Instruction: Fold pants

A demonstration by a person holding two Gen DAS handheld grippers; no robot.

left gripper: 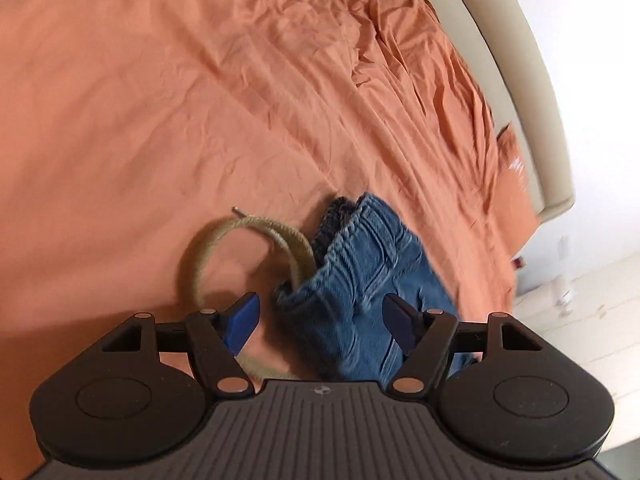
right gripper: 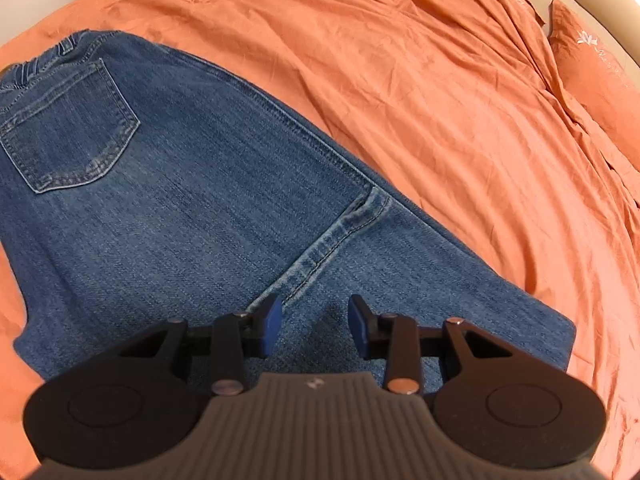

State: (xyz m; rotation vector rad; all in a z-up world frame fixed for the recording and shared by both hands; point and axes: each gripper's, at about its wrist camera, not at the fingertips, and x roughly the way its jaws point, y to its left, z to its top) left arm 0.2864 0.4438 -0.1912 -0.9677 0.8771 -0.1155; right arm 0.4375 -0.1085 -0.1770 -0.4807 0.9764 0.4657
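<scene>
Blue denim pants (right gripper: 180, 184) lie flat on the orange bed sheet (right gripper: 460, 100), back pocket (right gripper: 68, 128) at the upper left, a leg hem (right gripper: 332, 240) folded across the middle. My right gripper (right gripper: 314, 330) is open and empty, just above the denim near that hem. In the left wrist view the waistband end of the pants (left gripper: 360, 280) lies bunched, with a beige drawstring (left gripper: 224, 248) looping out to the left. My left gripper (left gripper: 320, 320) is open and empty, its jaws either side of the waistband.
The orange sheet (left gripper: 160, 100) is wrinkled toward the right. A beige bed frame edge (left gripper: 520, 80) curves along the right, with pale floor (left gripper: 592, 312) beyond it. An orange pillow (right gripper: 596, 76) lies at the far right.
</scene>
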